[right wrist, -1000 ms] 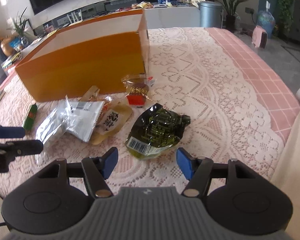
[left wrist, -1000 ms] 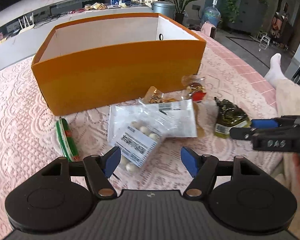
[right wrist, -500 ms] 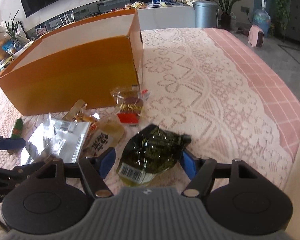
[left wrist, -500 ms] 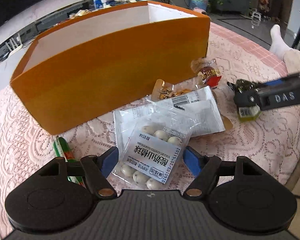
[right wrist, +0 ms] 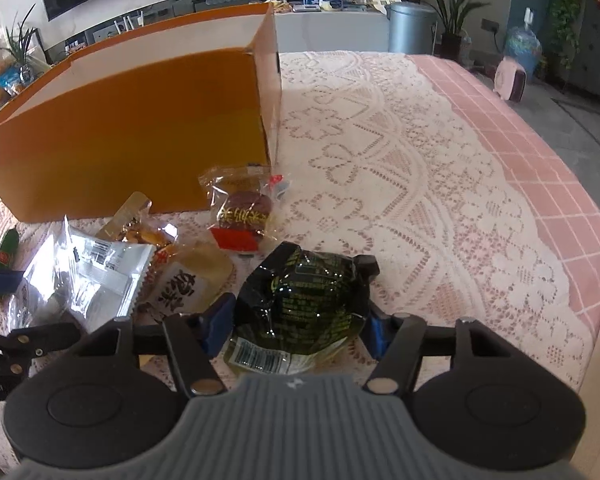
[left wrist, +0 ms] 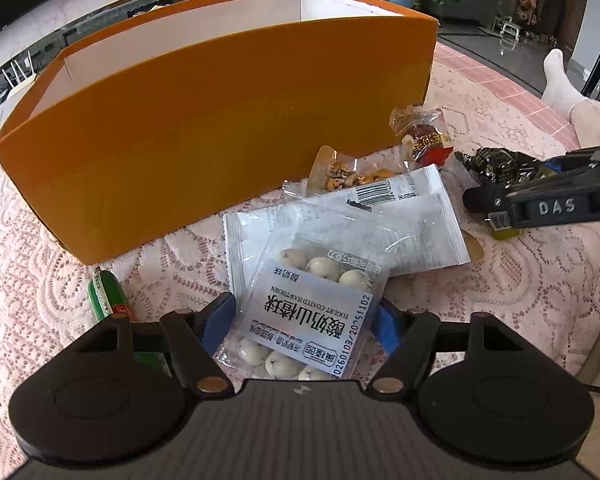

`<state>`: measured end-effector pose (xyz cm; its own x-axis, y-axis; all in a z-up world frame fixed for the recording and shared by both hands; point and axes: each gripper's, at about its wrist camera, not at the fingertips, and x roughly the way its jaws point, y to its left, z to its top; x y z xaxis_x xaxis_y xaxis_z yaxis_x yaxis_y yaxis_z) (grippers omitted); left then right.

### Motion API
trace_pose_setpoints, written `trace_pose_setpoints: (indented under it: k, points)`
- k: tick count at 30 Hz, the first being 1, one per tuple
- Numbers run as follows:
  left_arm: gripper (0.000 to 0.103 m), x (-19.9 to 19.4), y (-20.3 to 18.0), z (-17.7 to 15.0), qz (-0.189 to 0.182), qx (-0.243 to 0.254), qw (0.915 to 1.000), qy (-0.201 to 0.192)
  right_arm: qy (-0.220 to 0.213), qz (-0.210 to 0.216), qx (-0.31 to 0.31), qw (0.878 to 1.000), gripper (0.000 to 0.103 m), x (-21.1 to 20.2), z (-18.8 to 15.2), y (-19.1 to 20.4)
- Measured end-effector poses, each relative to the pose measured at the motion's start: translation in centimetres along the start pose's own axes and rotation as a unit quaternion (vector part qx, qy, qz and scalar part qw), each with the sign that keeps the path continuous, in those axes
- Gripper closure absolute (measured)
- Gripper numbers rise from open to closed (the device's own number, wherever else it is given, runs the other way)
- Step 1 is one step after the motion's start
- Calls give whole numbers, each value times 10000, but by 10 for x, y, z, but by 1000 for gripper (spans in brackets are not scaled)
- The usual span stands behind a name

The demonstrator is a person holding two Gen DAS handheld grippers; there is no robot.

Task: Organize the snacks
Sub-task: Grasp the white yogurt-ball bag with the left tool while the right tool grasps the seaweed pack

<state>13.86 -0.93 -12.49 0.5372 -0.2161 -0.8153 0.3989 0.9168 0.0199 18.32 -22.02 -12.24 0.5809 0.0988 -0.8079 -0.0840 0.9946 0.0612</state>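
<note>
A clear bag of white yogurt-coated hawthorn balls (left wrist: 312, 308) lies on the lace cloth between the blue pads of my left gripper (left wrist: 302, 320). Its jaws are closing around the bag, and the pads stand at its edges without squeezing it. A dark green foil packet (right wrist: 304, 300) lies between the pads of my right gripper (right wrist: 298, 326). Those jaws are closing too and reach the packet's sides. The open orange box (left wrist: 220, 140) stands just behind the snacks.
Silver-white packets (left wrist: 380, 224), a yellowish snack bag (left wrist: 340, 172), a clear red-label packet (right wrist: 240, 216) and a green stick (left wrist: 106, 296) lie in front of the box. A person's leg in a white sock (left wrist: 560, 84) is at the right. The table edge (right wrist: 580, 360) is near.
Both grippers came down and forward, so the hawthorn bag and the green packet now sit between their pads. The snacks have not moved.
</note>
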Motion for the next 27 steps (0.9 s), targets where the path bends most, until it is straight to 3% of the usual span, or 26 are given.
trace_pose_setpoints:
  k: [11,27]
  points:
    - [28,-5,-4,-5,148,-136,9997,-120,-160,-122,-257,9995,50,-3,-5,7]
    - [36,-33,-2,-9,112,-475,9982,-362,-512,-157,-358,9979,50,-35,-13,10]
